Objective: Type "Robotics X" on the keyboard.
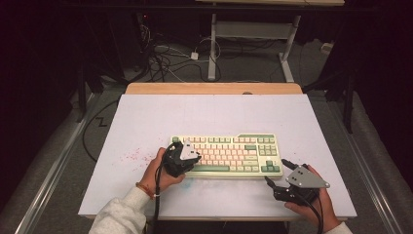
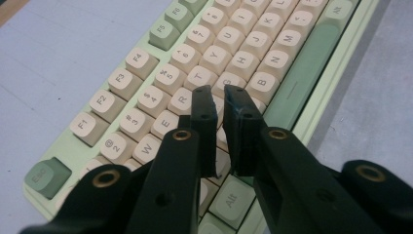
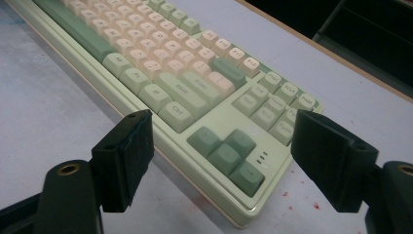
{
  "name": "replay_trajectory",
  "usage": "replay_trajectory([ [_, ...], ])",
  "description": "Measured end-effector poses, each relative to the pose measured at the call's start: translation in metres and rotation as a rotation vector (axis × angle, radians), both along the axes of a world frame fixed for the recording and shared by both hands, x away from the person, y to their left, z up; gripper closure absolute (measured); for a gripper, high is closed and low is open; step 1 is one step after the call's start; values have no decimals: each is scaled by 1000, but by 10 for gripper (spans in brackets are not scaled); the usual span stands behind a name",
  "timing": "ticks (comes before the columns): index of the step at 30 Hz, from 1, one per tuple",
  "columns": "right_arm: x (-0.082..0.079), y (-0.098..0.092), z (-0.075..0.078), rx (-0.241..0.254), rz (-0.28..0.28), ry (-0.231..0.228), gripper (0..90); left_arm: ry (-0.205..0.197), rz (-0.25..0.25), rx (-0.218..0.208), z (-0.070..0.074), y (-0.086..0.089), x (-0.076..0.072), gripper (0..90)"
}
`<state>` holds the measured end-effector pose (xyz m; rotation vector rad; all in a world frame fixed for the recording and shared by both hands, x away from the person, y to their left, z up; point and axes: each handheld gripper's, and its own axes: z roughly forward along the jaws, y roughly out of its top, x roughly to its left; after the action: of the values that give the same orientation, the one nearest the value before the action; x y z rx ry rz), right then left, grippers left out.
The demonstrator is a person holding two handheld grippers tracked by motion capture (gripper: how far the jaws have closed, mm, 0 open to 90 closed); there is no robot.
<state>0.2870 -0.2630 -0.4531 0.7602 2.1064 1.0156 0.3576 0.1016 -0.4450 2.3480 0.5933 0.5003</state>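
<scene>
Spanning most of the high view, a pale, matte rectangular worktop (image 1: 146, 122) lies over a wooden board whose light strip shows along the far edge; faint red specks dot the surface near its left side. Keyboard (image 1: 229, 155): a long, flat rectangle in a smooth mint-green plastic case, lying square to the worktop's near edge and somewhat toward that edge, roughly midway between left and right. Its letter and number keycaps are cream with dark legends, gently dished and round-cornered; the escape key, space bar, modifiers and arrow cluster are a deeper sage green. Left gripper (image 2: 218, 95): a black, hard-edged tool with brass-ringed screw holes along its arms and a grey three-cornered plate on top, held in a hand over the keyboard's near left part. Its two flat rectangular pads stand narrowly parted just above the letter rows around R, T and G, with nothing gripped between them. Right gripper (image 3: 221, 161): same build, held low near the worktop's near right corner, just off the keyboard's right end. Its jaws stand wide apart, framing the arrow keys, and hold nothing
</scene>
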Motion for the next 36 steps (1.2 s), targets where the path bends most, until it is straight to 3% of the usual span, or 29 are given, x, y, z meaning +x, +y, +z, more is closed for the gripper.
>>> replay_trajectory([
  [5,0,0,2,9,-14,3,245,-24,11,-15,1,5,-4,755],
  [16,2,-2,3,25,-21,18,251,-104,57,-54,2,24,-14,526],
  [21,2,-2,2,23,-21,21,250,-138,88,-42,-1,32,-19,400],
  [26,2,-2,2,25,-20,21,249,-141,103,-47,-5,40,-25,318],
  [36,1,-1,3,23,-14,18,244,-95,151,-37,-22,59,-35,204],
])
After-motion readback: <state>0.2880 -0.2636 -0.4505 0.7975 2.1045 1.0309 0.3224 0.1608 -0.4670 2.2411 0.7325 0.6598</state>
